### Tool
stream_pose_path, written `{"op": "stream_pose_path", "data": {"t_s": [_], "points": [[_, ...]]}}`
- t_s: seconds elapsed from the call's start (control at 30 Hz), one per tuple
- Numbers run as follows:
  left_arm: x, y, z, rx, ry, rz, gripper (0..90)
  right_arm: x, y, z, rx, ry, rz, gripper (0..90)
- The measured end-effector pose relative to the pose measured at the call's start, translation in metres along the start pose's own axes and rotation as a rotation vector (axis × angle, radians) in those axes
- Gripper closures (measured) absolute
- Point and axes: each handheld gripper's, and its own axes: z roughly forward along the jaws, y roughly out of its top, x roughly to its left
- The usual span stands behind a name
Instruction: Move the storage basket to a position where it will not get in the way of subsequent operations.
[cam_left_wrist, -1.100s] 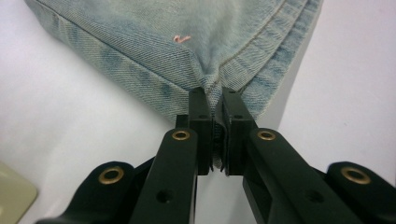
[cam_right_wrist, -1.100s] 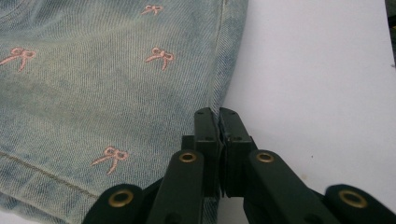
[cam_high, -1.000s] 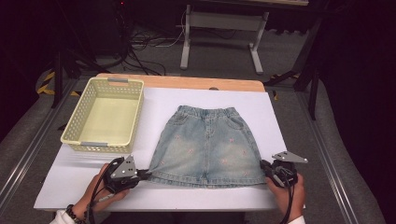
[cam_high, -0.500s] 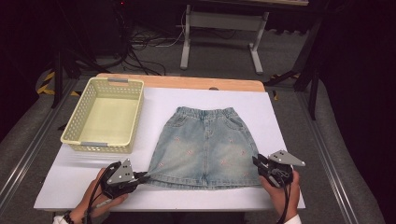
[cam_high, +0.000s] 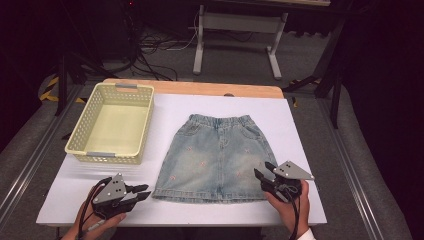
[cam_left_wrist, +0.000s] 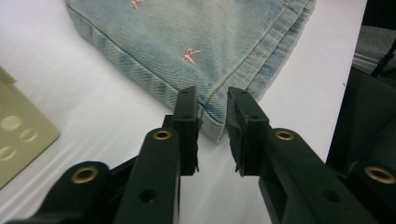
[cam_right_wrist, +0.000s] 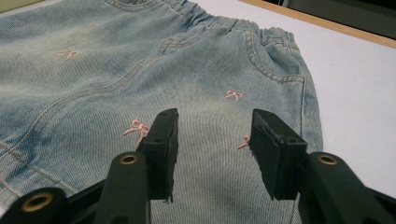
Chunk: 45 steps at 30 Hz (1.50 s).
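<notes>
Left gripper (cam_left_wrist: 212, 100) at the near hem corner of the denim skirt (cam_high: 216, 155), jaws narrowly parted astride the corner. Right gripper (cam_right_wrist: 212, 122) over the skirt's right side, jaws spread wide above the cloth. Skirt flat mid-bench (cam_high: 305, 125); yellow basket (cam_high: 80, 134) far left.

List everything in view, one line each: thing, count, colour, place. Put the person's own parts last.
denim skirt: one, light blue with small pink bows, flat at the table's middle, waistband on the far side.
basket: one, pale yellow, empty, left of the skirt.
table: one, white top with a wooden far edge.
metal stand: one, grey, on the floor beyond the table.
left gripper: one, black, open at the skirt's near left hem corner.
right gripper: one, black, open over the skirt's near right side.
hands: two, near edge.
</notes>
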Motion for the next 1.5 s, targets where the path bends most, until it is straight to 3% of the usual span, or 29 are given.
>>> {"op": "stream_pose_path", "data": {"t_s": [0.13, 0.2, 0.33, 0.5, 0.63, 0.7, 0.83, 0.87, 0.93, 0.97, 1.03, 1.07, 1.13, 1.17, 1.27, 1.5], "points": [[0.001, 0.003, 0.006, 0.000, 0.025, -0.026, 57.8, 0.002, 0.001, 0.000, -0.005, -0.006, -0.004, 47.9], [0.004, 0.005, 0.016, 0.030, 0.051, -0.052, 43.9, 0.003, 0.001, 0.002, 0.001, -0.005, -0.012, 45.4], [0.009, 0.007, 0.035, 0.071, 0.063, -0.105, 27.9, 0.007, 0.002, 0.007, 0.011, -0.012, -0.005, 37.1], [0.012, 0.012, 0.054, 0.120, 0.055, -0.149, 21.9, 0.011, 0.003, 0.007, -0.019, -0.022, -0.020, 29.4], [0.009, 0.018, 0.073, 0.179, 0.082, -0.193, 21.1, 0.018, 0.005, 0.005, -0.056, -0.034, -0.038, 27.9], [0.007, 0.020, 0.076, 0.178, 0.092, -0.195, 20.7, 0.019, 0.005, 0.006, -0.050, -0.039, -0.049, 27.9], [0.004, 0.023, 0.078, 0.184, 0.096, -0.198, 22.8, 0.021, 0.004, 0.014, -0.023, -0.034, -0.051, 27.9], [0.003, 0.024, 0.078, 0.177, 0.074, -0.181, 32.1, 0.021, 0.003, 0.017, -0.002, -0.028, -0.065, 28.3], [0.002, 0.024, 0.078, 0.173, 0.067, -0.172, 35.9, 0.021, 0.003, 0.018, 0.003, -0.025, -0.071, 28.6], [0.002, 0.024, 0.078, 0.170, 0.047, -0.166, 47.9, 0.022, 0.003, 0.019, 0.010, -0.021, -0.077, 28.8], [0.003, 0.024, 0.078, 0.154, 0.011, -0.164, 56.7, 0.022, 0.004, 0.022, 0.008, -0.011, -0.085, 28.9], [0.003, 0.024, 0.078, 0.156, 0.016, -0.163, 66.1, 0.023, 0.005, 0.023, 0.006, -0.009, -0.088, 29.0], [0.003, 0.023, 0.078, 0.150, 0.010, -0.170, 68.7, 0.023, 0.006, 0.024, 0.004, -0.007, -0.091, 29.0], [0.003, 0.023, 0.078, 0.148, 0.005, -0.167, 74.7, 0.025, 0.008, 0.029, 0.007, 0.004, -0.100, 29.0], [0.002, 0.023, 0.078, 0.148, -0.005, -0.144, 79.5, 0.028, 0.009, 0.034, 0.014, 0.019, -0.121, 29.0], [0.001, 0.022, 0.078, 0.140, -0.001, -0.141, 81.6, 0.032, 0.015, 0.042, 0.001, 0.052, -0.157, 29.7]]}}
